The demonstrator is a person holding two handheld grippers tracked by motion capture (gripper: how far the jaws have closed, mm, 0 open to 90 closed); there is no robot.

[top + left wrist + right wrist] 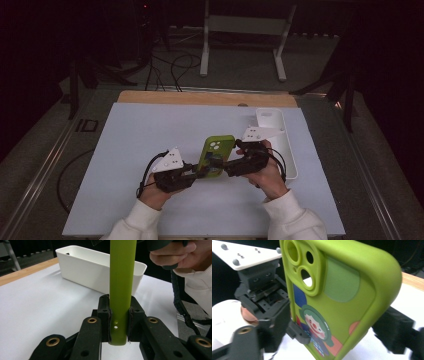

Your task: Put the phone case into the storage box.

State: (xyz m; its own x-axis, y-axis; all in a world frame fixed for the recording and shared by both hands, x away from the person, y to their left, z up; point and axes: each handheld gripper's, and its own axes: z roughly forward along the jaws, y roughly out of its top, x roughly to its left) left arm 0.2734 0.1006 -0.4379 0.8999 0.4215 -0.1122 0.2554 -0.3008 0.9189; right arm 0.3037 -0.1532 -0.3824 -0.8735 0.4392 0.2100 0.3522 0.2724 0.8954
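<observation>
A: Case status? Left hand-held gripper (119,315)?
B: Green phone case (337,297) is showing a clown print; left is clamping its edge, right hand-held gripper (332,332) is gripping too, above the bench (150,135).
A: Left gripper view?
B: White bin (82,267) behind.

The phone case (216,155) is lime green, printed with a clown face: teal hair, white face, red nose, with blue, salmon-pink and darker green patches around it. The bin (282,145) at three o'clock of it is plain white. The counter (150,130) is pale blue-white, with a light wood strip along its twelve o'clock edge. Each hand-held gripper, left (200,172) and right (222,165), is black with brass-coloured rivets and a light grey plate. The sleeves (292,220) are cream white.
</observation>
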